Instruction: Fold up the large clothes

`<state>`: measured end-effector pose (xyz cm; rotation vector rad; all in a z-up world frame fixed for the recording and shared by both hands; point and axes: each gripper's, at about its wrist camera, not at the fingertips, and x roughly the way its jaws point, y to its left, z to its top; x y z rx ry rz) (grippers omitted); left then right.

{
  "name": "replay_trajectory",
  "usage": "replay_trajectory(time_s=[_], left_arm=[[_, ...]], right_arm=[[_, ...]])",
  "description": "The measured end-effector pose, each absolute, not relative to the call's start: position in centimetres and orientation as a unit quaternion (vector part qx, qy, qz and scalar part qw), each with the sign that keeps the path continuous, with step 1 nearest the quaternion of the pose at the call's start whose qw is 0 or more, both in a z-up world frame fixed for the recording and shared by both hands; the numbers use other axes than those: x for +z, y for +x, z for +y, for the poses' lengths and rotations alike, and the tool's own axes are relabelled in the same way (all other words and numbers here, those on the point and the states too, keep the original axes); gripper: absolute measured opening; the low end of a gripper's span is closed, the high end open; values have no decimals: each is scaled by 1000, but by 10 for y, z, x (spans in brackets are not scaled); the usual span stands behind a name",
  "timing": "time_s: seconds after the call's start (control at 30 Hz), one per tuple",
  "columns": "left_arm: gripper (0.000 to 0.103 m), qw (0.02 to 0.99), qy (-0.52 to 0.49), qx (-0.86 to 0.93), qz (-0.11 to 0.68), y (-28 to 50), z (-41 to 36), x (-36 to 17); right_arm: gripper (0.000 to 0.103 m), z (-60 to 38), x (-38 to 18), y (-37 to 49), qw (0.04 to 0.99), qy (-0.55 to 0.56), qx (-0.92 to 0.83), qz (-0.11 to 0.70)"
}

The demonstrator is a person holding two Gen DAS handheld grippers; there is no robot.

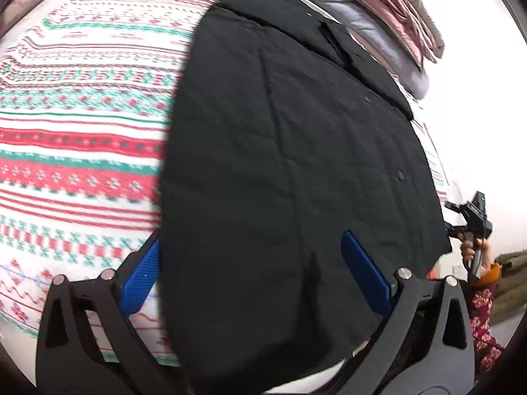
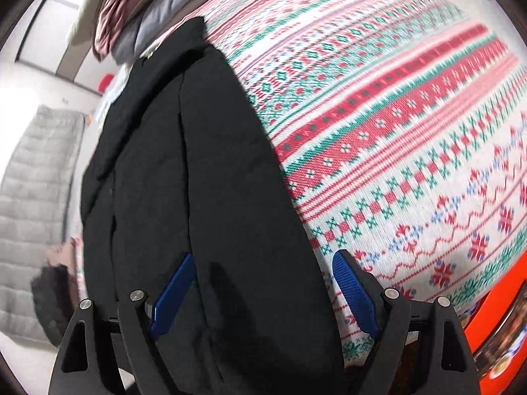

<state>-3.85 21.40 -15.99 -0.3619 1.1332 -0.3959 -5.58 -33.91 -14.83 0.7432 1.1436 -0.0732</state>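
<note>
A large black quilted coat lies flat on a bed with a red, green and white patterned cover. It has snap buttons and its collar is at the far end. My left gripper is open, its blue pads astride the coat's near edge. The right gripper shows in the left wrist view, held in a hand off the coat's right edge. In the right wrist view the coat runs away from me and my right gripper is open over its near end, above the patterned cover.
Folded pink and grey clothes are stacked at the head of the bed, also seen in the right wrist view. A grey quilted item lies on the floor to the left. An orange-red object is at the lower right.
</note>
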Motion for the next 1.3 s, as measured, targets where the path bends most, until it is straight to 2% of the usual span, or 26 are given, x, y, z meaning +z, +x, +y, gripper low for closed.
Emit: replay_trajectory(time_s=[0.17,0.23,0.3,0.33,0.4,0.43,0.47,0.53,0.6,0.67,0.77,0.97,1.13,1.3], left_arm=[[94,811,-158,-196,528,-46,204,-158],[86,815,-149,-189,527,-45,203,-157],[73,815,-149,-183,528,-41,202,-157],[69,815,-151,-182,528,-41,203,-156],[52,814,-162,-180,528,-41,205,-157],[50,813,-170,-179,528,-40,206,-157],[47,812,-176,-178,527,-41,208,-158],[38,813,-180,-173,526,-42,208,-159],[23,816,-192,-170,518,-42,208,-157],[19,820,-212,-164,506,-44,210,-155],[15,830,-238,-155,479,-48,210,-146],[13,850,-296,-131,415,-57,201,-108],[12,864,-304,-108,386,-58,185,-68],[12,892,-297,-104,324,-54,169,-22]], right_arm=[[87,-338,-151,-64,771,356,-29,527],[87,-330,-152,-66,773,346,-20,532],[80,-322,-152,-68,775,337,-14,534],[73,-317,-152,-70,777,330,-14,536],[53,-311,-151,-73,780,321,-11,537],[47,-310,-153,-74,777,330,-2,536],[35,-309,-155,-74,772,342,8,536],[30,-307,-159,-75,761,366,26,535],[20,-307,-158,-74,761,371,35,531],[14,-304,-153,-70,761,385,54,519],[11,-293,-135,-64,779,390,96,482],[10,-263,-97,-58,808,392,162,408],[10,-251,-80,-59,825,400,166,363],[10,-249,-62,-56,844,418,178,286]])
